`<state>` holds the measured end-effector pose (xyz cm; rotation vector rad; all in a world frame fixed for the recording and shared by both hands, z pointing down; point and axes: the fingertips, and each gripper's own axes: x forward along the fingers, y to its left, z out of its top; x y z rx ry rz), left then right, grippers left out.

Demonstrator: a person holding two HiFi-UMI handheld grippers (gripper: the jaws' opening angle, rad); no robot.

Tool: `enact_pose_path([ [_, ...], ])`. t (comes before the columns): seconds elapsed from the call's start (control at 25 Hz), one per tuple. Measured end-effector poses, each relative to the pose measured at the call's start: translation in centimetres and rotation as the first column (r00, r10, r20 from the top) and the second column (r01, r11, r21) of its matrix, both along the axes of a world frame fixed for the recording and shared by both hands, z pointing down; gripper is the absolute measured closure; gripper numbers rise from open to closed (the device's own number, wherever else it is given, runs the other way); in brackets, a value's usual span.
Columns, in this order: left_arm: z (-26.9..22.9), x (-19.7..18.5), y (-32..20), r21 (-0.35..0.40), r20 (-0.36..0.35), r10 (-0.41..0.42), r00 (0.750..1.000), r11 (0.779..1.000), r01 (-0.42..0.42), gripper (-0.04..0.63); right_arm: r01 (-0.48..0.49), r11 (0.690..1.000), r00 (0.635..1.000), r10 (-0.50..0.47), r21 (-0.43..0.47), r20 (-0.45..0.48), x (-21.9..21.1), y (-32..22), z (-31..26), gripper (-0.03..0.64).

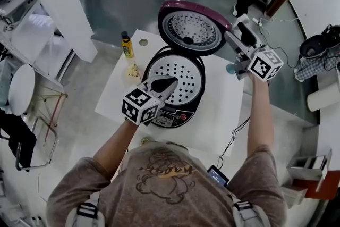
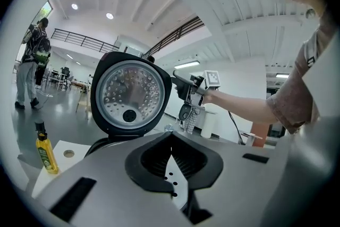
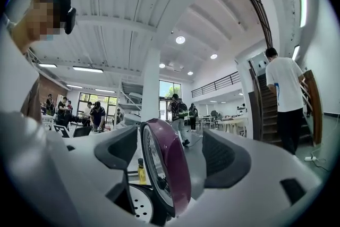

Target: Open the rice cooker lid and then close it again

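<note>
Right gripper view shows your right gripper (image 3: 172,154) with jaws spread wide, the raised maroon lid (image 3: 169,167) standing edge-on between them, pads clear of it. Your left gripper (image 1: 170,83), jaws pressed together and empty, hovers over the open rice cooker (image 1: 175,114) on the white table (image 1: 226,109).

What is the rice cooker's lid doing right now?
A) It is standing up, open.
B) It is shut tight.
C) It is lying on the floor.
A: the purple lid stands upright behind the rice cooker, with its shiny dotted inside facing the camera and the cooker's top uncovered.
</note>
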<state>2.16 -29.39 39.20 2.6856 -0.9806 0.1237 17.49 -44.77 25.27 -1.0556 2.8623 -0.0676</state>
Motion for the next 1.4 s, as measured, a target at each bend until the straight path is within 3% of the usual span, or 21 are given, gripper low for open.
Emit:
enact_pose_path([
  [0.2, 0.0, -0.5, 0.0, -0.003, -0.006, -0.015, 1.000, 1.000, 0.015, 0.575, 0.040, 0.999, 0.998, -0.041, -0.018, -0.047, -1.1, -0.2, 1.0, 0.241],
  [0.92, 0.0, -1.4, 0.6, -0.007, -0.001, -0.033, 0.999, 0.999, 0.033, 0.575, 0.060, 0.997, 0.998, -0.061, -0.042, -0.024, -2.1, -0.2, 1.2, 0.339],
  [1.4, -0.1, -1.2, 1.4, -0.008, -0.017, -0.015, 1.000, 1.000, 0.015, 0.575, 0.075, 0.997, 0.996, -0.077, -0.026, -0.046, -2.7, 2.0, 1.4, 0.313],
])
